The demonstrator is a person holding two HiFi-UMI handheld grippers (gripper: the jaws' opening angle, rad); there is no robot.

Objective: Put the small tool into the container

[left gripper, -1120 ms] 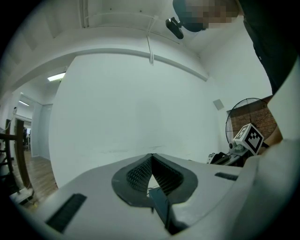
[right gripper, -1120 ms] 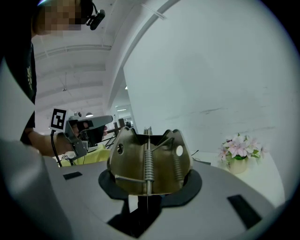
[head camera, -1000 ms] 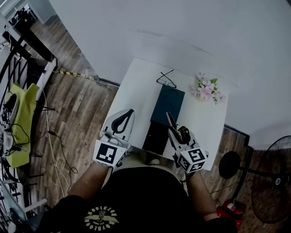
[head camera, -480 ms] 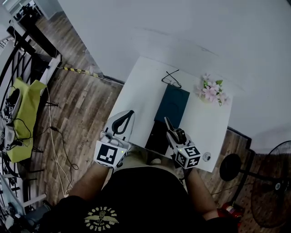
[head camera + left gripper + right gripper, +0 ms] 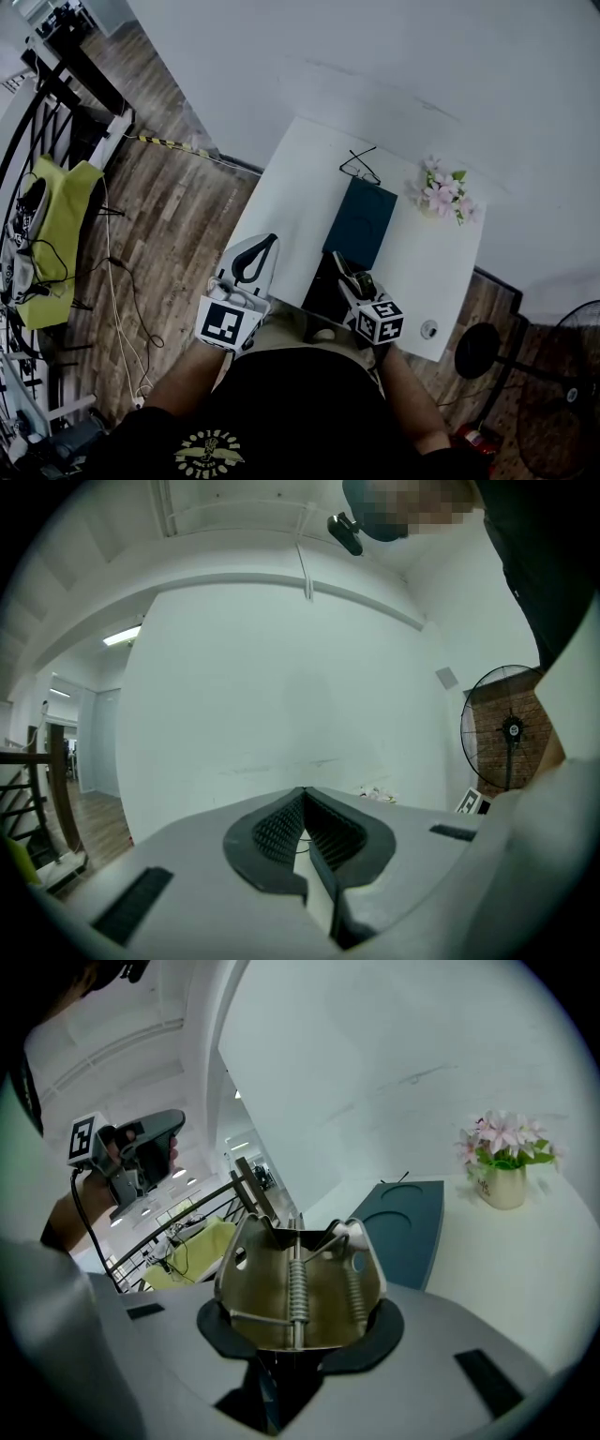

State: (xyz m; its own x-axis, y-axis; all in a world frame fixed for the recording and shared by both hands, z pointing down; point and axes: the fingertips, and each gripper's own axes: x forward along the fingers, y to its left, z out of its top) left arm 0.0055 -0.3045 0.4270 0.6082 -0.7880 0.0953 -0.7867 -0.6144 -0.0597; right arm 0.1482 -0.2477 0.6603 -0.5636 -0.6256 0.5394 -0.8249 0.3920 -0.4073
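Jaws of the right gripper [image 5: 298, 1321] pinch a clip [image 5: 298, 1274] between their dark pads: two wings of bright sheet steel, each with a round hole, hinged on a centre pin wound with a coil spring, and a second spring lying to its right. Seen from the head, the clip hangs over the near end of a matt black, rectangular container [image 5: 322, 281]; whether they touch cannot be told. Ahead and right of these jaws lies a flat, dull teal tray [image 5: 412, 1222] with shallow round recesses. Further right stand pink flowers [image 5: 502, 1138] in a small white pot. Thin-framed glasses [image 5: 361, 167] lie beyond the tray's far end. All rest on a smooth white table [image 5: 291, 206]. Jaws of the left gripper [image 5: 302, 832] are pressed together, their ribbed dark pads meeting tip to tip, held level to the left of the container.
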